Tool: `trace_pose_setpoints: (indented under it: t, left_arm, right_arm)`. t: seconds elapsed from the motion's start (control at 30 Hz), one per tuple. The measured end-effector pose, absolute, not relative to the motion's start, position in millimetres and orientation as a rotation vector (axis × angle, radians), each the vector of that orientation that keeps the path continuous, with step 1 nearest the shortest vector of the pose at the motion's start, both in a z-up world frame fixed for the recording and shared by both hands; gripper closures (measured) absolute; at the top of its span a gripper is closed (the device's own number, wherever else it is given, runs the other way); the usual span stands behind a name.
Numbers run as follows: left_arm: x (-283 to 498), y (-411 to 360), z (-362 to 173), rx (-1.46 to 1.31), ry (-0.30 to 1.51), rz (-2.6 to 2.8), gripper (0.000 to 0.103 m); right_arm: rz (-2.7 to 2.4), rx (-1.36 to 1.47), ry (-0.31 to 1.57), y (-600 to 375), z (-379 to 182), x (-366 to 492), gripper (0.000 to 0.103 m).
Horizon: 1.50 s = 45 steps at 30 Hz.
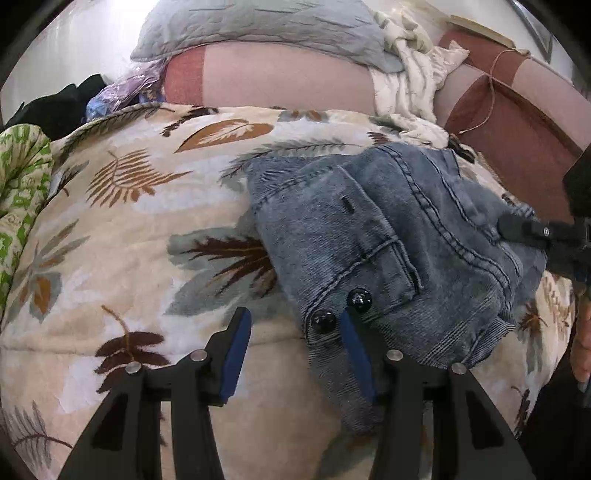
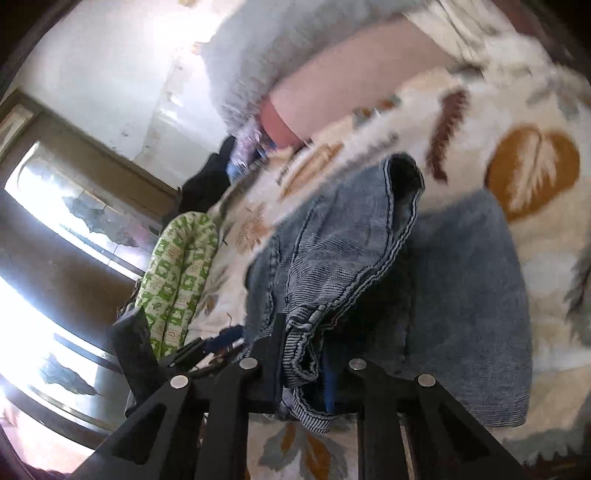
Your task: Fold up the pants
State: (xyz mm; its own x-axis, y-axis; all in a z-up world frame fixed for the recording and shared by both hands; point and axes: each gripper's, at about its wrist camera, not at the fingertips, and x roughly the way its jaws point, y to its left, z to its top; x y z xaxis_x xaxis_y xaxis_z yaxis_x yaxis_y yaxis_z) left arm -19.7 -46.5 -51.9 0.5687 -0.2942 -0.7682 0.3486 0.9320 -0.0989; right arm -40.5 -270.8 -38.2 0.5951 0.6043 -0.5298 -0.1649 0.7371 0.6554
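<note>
Left gripper is spread wide, nothing held, right beside the waistband buttons. Right gripper is clamped on the waistband. The jeans are bunched on the leaf-print blanket; heavy, floppy denim, probably best grabbed at waistband corners.

A leaf-print blanket, grey pillow and green-patterned cloth.

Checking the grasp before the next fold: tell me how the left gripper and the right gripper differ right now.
The left gripper stands open, its blue pads apart; the right gripper is shut on the jeans. The left gripper holds nothing and sits over the jeans' edge by two black buttons; the right gripper has the ribbed waistband bunched between its fingers. Both have black frames and work above the leaf-print blanket.
</note>
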Motion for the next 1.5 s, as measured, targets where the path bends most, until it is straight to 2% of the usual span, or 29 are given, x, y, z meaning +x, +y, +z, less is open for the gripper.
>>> trace_pose_setpoints:
  t: [0.3,0.5,0.57,0.67,0.77,0.83,0.93,1.07,1.3,1.5]
  left_arm:
    - [-28.7,-108.6,-42.6,0.167,0.844,-0.443,0.052]
    - [-29.1,-114.2,-45.2,0.189,0.854,-0.444,0.051]
    - [-29.1,-108.5,-43.5,0.171,0.858,-0.447,0.051]
    - [-31.1,-101.2,-38.8,0.169,0.834,-0.422,0.051]
    - [-32.1,-94.7,-36.1,0.161,0.827,-0.408,0.051]
    - [-31.1,-90.6,-33.6,0.146,0.823,-0.404,0.051]
    - [-28.8,-89.4,-30.4,0.142,0.814,-0.410,0.051]
    - [-29.8,-91.0,-28.9,0.128,0.819,-0.450,0.051]
    - [-31.1,-97.1,-45.4,0.156,0.889,-0.479,0.051]
    - [-15.4,-83.3,-61.7,0.041,0.992,-0.460,0.041]
  right_arm:
    - [0.364,0.573,0.748,-306.1,-19.1,-62.9,0.087]
    - [0.265,0.613,0.869,-336.8,-55.2,-56.0,0.087]
    - [0.249,0.580,0.955,-333.8,-73.7,-45.8,0.081]
    - [0.230,0.582,0.977,-337.5,-74.9,-44.3,0.070]
    - [0.141,0.527,0.880,-348.2,-44.4,-60.1,0.055]
    - [0.096,0.490,0.803,-349.5,-21.8,-67.2,0.037]
    - [0.159,0.432,0.695,-329.2,10.5,-62.9,0.037]
    - [0.204,0.322,0.749,-284.9,19.0,-20.3,0.037]
    - [0.216,0.253,0.919,-250.9,-17.5,44.5,0.040]
    - [0.196,0.230,1.025,-246.0,-57.7,68.2,0.038]
